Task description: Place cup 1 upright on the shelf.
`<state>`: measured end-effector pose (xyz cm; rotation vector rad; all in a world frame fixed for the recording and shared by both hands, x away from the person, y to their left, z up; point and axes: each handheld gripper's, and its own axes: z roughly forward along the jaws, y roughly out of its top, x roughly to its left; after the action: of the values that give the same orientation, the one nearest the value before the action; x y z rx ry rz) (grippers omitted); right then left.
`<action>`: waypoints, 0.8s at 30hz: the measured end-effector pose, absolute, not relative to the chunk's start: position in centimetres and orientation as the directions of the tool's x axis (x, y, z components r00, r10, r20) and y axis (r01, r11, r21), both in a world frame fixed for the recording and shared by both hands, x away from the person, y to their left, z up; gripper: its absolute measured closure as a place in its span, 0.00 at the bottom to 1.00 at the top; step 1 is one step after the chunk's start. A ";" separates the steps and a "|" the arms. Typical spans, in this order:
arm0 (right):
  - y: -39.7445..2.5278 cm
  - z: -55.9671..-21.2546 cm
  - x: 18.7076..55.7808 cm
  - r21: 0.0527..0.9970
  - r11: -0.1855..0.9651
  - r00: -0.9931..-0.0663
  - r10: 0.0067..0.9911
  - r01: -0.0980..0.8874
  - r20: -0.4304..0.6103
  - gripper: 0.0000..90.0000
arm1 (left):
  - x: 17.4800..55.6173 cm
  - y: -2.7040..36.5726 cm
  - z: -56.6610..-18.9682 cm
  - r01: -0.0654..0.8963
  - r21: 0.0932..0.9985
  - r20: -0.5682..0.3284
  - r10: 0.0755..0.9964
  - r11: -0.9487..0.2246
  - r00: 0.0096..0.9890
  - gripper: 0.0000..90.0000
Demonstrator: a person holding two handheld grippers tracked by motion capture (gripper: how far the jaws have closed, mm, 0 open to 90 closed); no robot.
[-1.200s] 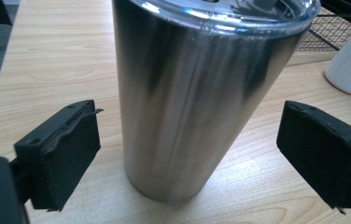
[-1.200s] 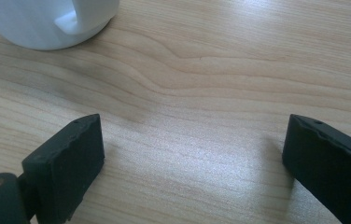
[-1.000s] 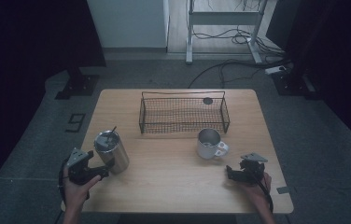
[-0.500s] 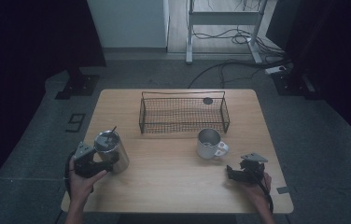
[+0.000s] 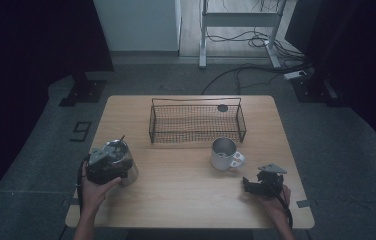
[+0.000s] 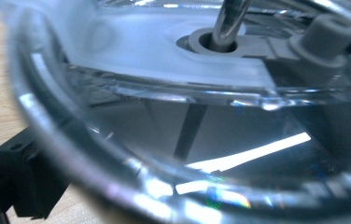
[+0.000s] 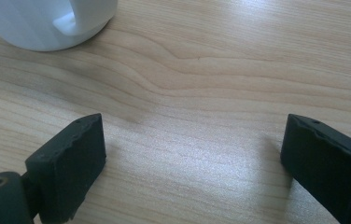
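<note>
from the high view, a pale wooden table (image 5: 186, 200) sits in a dim room with dark floor around it. at the table's near left corner, the left gripper (image 5: 107, 165) is held in a person's hand and sits right against a shiny metal lidded cup (image 5: 124, 161) with a thin straw or rod poking up from its lid; the gripper covers much of the cup's near side, so whether its jaws are clamped on it cannot be told here. at the back middle of the table stands a black wire basket (image 5: 196, 121), long and low. just in front of its right end is a white mug (image 5: 224, 154) with its handle turned toward the near right. near the mug, at the table's near right, the right gripper (image 5: 260, 183) rests low over the wood in the person's other hand. in the left gripper view, the metal cup's clear lid (very close and partly blurred) spreads across the picture, with the rod rising out of a grey hole at the top; one black jaw shows at the lower left beside the cup's wall, the other is hidden, so the grip cannot be told. in the right gripper view, the two black jaws stand spread wide apart over bare wood grain, holding nothing, and the white mug's base sits beyond them at the upper left.
</note>
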<state>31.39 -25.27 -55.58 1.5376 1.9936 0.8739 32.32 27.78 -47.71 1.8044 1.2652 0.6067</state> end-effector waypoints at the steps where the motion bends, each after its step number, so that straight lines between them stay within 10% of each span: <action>1: -25.3 -55.6 31.4 0.728 0.168 -0.260 0.965 0.665 0.014 0.07 | 32.4 27.7 -47.8 0.523 0.838 -0.065 0.924 -0.153 0.376 0.01; 24: -25.3 -55.6 31.4 0.727 0.170 -0.259 0.966 0.665 0.011 0.07 | 31.9 26.9 -47.5 0.495 0.851 -0.019 0.933 -0.174 0.360 0.04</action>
<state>31.38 -25.25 -55.57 1.5366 1.9929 0.8695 31.87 26.92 -47.51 1.8092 1.2544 0.6784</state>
